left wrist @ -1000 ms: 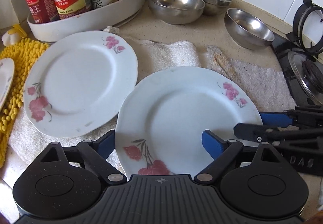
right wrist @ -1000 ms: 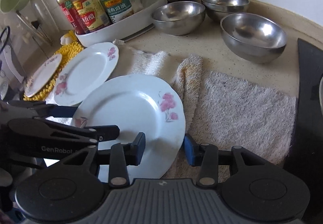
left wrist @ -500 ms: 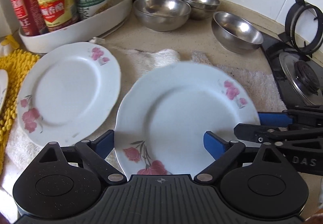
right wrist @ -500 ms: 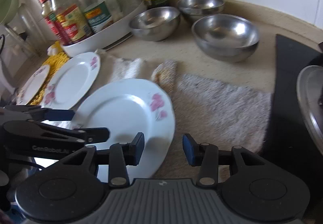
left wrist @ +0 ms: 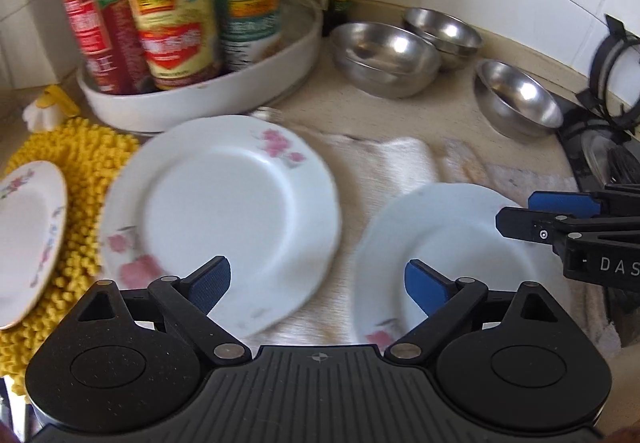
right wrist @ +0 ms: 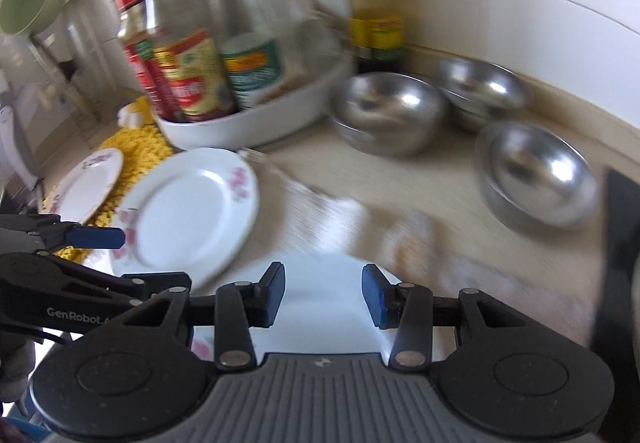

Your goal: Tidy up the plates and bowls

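Three white plates with pink flowers lie on the counter. A small plate [left wrist: 28, 239] sits on a yellow mat, a middle plate [left wrist: 224, 211] on the towel, and a right plate [left wrist: 448, 243] further right on the towel. My left gripper [left wrist: 316, 271] hangs wide open above the gap between the middle and right plates, holding nothing. My right gripper [right wrist: 323, 279] hovers over the right plate [right wrist: 320, 323], its jaws partly open with nothing gripped. Three steel bowls [left wrist: 384, 55] [left wrist: 444, 35] [left wrist: 520, 99] stand at the back right.
A white tray [left wrist: 200, 99] of sauce bottles stands at the back left, against the tiled wall. The yellow mat [left wrist: 80, 147] lies left of the white towel [left wrist: 392, 163]. A black gas stove [left wrist: 600, 147] borders the towel on the right.
Both grippers have swung left and up. The left one, formerly centred over the right plate, now straddles the gap between two plates. The right gripper's gap looks unchanged.
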A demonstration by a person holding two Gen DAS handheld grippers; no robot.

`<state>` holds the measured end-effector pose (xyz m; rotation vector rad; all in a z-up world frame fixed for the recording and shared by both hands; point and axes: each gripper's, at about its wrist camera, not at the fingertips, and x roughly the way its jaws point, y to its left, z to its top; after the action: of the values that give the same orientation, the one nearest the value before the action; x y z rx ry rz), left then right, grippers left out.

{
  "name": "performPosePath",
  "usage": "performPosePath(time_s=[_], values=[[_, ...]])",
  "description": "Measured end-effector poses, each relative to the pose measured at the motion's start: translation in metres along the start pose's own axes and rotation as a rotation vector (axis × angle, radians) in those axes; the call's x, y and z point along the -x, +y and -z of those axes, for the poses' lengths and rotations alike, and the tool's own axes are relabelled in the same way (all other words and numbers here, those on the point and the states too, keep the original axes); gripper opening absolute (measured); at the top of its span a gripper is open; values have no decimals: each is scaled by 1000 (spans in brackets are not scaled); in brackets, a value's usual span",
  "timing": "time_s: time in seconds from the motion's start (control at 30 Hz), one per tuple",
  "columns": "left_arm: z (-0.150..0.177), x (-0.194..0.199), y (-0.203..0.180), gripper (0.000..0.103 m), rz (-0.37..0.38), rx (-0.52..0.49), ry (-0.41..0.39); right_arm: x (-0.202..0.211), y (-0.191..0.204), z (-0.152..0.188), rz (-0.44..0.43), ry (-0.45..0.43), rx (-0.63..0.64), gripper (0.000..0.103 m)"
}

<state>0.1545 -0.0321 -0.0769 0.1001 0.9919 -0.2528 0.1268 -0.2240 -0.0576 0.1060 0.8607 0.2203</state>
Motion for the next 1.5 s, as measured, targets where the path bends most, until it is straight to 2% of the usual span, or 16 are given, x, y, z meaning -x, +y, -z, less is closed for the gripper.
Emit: performPosePath(time_s=[0.27,0.47,0.9,1.5], values=[[-1,-3,68,97,-96,149,20,-52,37,-34,-68,37,99,46],[-3,-12,88,97,-111,187,37,-79,46,-43,-91,85,117,46],[-12,-37,92,101,-110,176,80,-103,47,-46,-124,136,99,46],[-16,-42,85,103,-107,121,68,-106,52,-47,-156,141,98,48]])
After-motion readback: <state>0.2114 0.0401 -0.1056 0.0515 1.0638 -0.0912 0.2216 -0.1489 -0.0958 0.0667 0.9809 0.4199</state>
